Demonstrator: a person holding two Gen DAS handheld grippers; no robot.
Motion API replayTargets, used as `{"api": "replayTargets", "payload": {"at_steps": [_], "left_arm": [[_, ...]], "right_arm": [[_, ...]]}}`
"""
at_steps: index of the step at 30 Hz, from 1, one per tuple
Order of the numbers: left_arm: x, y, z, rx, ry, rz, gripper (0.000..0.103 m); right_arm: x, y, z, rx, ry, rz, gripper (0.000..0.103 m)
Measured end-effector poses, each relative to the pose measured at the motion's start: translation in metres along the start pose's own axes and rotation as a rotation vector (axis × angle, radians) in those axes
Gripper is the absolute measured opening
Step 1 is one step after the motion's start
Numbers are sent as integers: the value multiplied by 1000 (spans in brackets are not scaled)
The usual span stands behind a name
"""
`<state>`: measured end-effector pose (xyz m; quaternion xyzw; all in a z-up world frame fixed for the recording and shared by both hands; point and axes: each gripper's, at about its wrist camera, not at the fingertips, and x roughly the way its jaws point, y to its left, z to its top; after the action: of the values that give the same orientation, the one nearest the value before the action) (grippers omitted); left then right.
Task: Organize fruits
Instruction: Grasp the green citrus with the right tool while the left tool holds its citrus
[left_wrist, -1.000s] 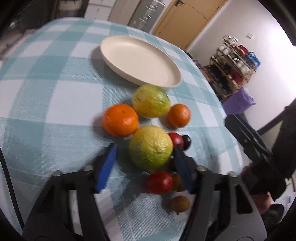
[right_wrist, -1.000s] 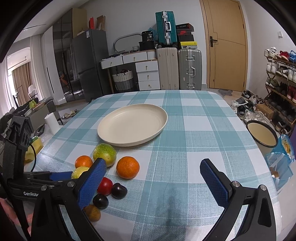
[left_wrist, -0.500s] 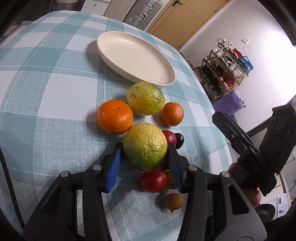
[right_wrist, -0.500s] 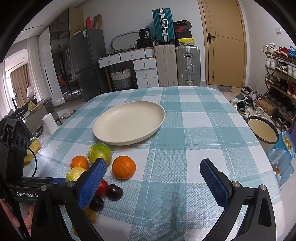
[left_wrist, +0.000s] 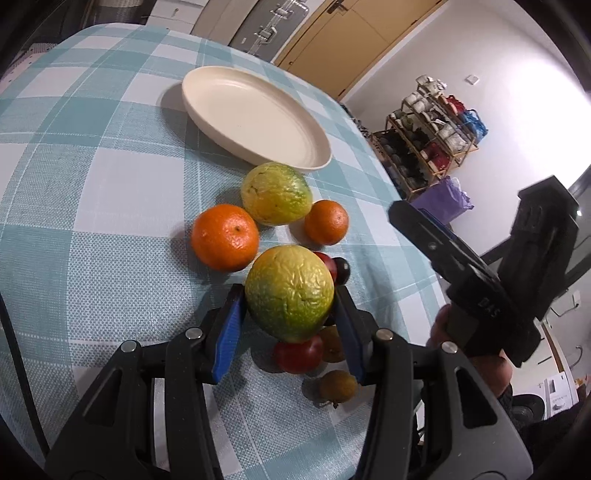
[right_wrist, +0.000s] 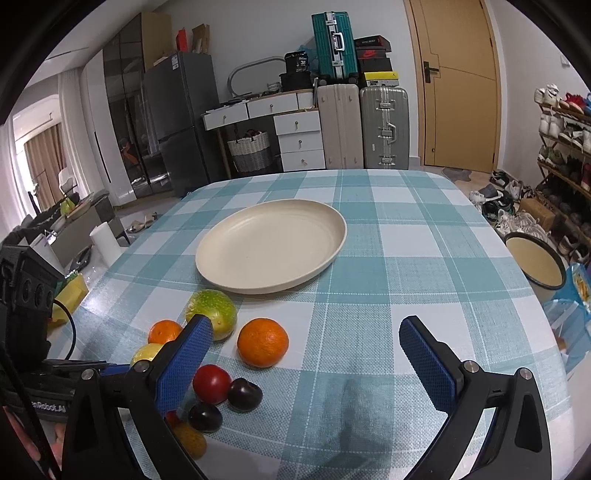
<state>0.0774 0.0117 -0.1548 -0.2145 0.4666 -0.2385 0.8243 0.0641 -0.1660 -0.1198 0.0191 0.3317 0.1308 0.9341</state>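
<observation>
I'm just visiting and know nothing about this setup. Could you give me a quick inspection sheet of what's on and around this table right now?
Surface: table under a teal checked cloth.
Job's things: empty cream plate; two green-yellow citrus, one gripped, the other near the plate; two oranges, the big one and the small one; red fruit; two dark plums; small brown fruits.
Clutter: nothing seen.
Tools: left tool shut on the citrus; right tool open, holding nothing.
Cables: black cable beside the left tool.
Surroundings: suitcases, fridge, door, shoe rack.
</observation>
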Motion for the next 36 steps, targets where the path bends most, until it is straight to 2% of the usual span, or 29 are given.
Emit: {"api": "replayTargets", "payload": {"at_steps": [6, 9, 13, 23, 29, 36], "left_arm": [[-8, -1, 2, 12, -13, -38, 45], [-18, 4, -2, 39, -43, -56, 45], [-30, 10, -3, 47, -70, -75, 45], [-64, 32, -2, 60, -123, -34, 45], [-76, 44, -4, 44, -147, -21, 45], [-84, 52, -4, 20, -161, -2, 45]], "right_arm": [[5, 7, 7, -21, 0, 8, 103], [8, 12, 11, -40, 5, 11, 103], [16, 17, 17, -42, 23, 59, 103], [43, 37, 28, -79, 114, 177, 103], [58, 63, 28, -169, 150, 186, 103], [71, 71, 29, -175, 187, 193, 103]]}}
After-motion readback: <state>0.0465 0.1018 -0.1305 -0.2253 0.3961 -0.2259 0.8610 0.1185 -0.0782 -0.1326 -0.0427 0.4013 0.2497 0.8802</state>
